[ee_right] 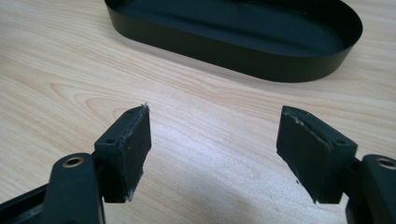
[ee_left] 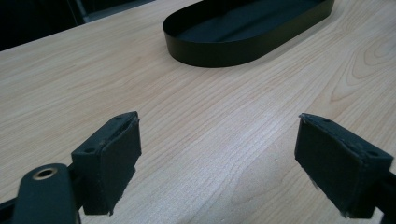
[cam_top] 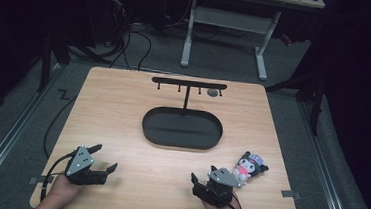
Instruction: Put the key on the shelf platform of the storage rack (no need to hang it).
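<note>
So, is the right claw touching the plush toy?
Cannot tell. In the high view the right claw sits beside the plush toy, and its grey plate hides any gap.

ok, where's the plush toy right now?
In the high view the plush toy lies on the table near its right front corner, just beside the right gripper and right of the black oval tray.

Wooden table (cam_top: 123,109) bearing a black oval tray (cam_top: 182,128) at centre, a black T-shaped hook rack (cam_top: 189,83) rising at the tray's far edge, and a small plush toy (cam_top: 249,164) lying near-right of the tray.
</note>
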